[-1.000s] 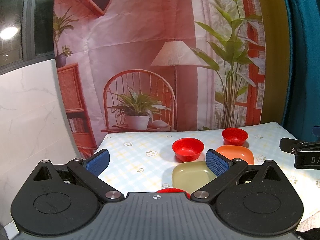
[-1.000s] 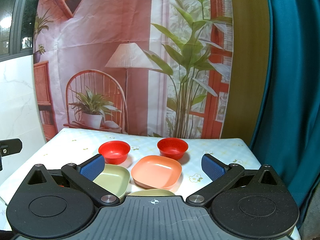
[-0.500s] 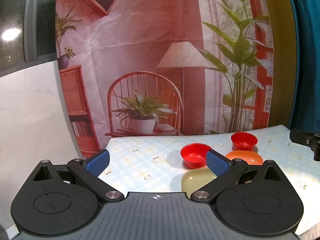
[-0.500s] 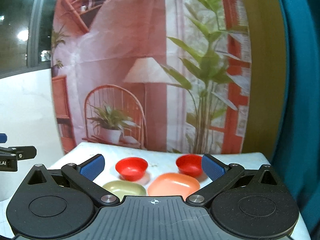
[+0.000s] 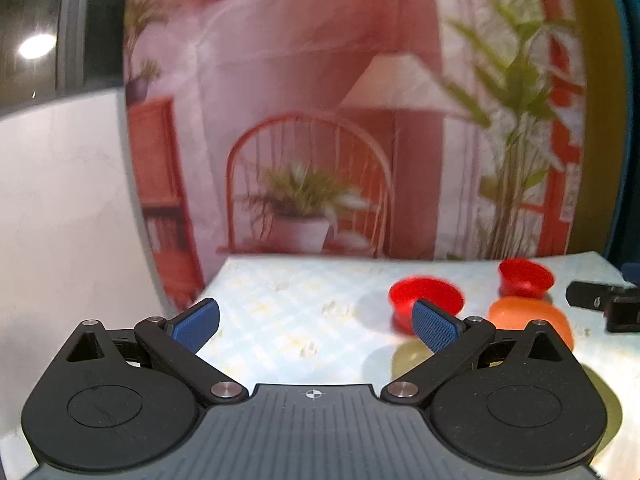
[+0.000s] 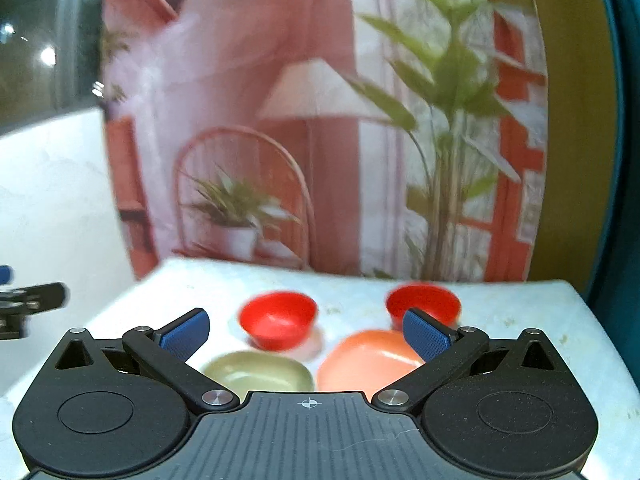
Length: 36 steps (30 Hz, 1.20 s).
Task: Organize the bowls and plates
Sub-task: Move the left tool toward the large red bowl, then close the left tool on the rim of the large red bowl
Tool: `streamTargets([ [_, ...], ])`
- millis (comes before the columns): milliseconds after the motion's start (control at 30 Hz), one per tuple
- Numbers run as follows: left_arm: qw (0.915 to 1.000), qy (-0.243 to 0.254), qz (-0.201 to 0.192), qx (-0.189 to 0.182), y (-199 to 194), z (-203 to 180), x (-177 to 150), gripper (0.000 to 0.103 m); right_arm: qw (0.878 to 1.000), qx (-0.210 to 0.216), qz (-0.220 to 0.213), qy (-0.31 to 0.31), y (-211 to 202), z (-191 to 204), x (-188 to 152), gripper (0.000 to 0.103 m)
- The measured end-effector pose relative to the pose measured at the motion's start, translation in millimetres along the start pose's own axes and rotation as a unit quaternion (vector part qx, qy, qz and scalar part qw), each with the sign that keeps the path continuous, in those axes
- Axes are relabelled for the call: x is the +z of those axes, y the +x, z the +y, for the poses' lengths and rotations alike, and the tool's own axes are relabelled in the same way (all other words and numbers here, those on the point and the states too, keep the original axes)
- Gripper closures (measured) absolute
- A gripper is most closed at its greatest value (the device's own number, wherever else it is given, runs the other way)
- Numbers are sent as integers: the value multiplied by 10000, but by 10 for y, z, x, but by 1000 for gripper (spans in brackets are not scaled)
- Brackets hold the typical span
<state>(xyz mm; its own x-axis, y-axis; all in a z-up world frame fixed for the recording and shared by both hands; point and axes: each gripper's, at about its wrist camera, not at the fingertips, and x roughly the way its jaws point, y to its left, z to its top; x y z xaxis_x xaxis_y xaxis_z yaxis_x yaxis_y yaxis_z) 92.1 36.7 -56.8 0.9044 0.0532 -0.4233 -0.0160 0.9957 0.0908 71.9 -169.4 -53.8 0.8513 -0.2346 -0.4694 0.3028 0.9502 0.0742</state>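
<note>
Both claws, left claw (image 5: 316, 322) and right claw (image 6: 306, 330), I hold released over the tabletop (image 6: 520, 308); two red bowls (image 6: 278, 320), orange plate (image 6: 368, 364) and green plate (image 6: 260, 372) sit clustered ahead

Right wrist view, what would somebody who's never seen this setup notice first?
Probably the two bright red bowls, the left red bowl and the right red bowl, side by side on the pale table. Just in front of them sit a green plate and an orange plate, framed between the wide-open blue fingertips of the right gripper. Behind it all hangs a big printed backdrop with a lamp, chair and plants.
</note>
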Motion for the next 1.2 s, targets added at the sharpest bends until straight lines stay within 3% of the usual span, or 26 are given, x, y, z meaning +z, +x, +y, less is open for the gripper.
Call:
streamTargets([
  [67, 9996, -47, 286, 51, 111, 35, -94, 0, 9995, -293, 123, -44, 135, 68, -159, 0],
  [333, 9947, 133, 968, 310, 431, 10, -474, 0, 9967, 141, 792, -42, 406, 125, -644, 0],
  [667, 9862, -508, 1571, -143, 662, 201, -711, 0, 9932, 341, 1106, -78, 531, 130, -846, 1],
  [867, 9813, -743, 1699, -509, 669, 194, -804, 0, 9923, 498, 1130, -119, 525, 163, -860, 9],
  [933, 9818, -743, 1672, -513, 645, 190, -819, 0, 9914, 572, 1174, -108, 533, 173, -863, 19],
  [1033, 9811, -798, 1697, -479, 640, 208, -837, 5, 9886, 814, 1254, -154, 532, 246, -887, 25],
  [1200, 9766, -781, 1927, -559, 691, 206, -859, 27, 9835, 1157, 1352, -311, 553, 402, -916, 36],
])
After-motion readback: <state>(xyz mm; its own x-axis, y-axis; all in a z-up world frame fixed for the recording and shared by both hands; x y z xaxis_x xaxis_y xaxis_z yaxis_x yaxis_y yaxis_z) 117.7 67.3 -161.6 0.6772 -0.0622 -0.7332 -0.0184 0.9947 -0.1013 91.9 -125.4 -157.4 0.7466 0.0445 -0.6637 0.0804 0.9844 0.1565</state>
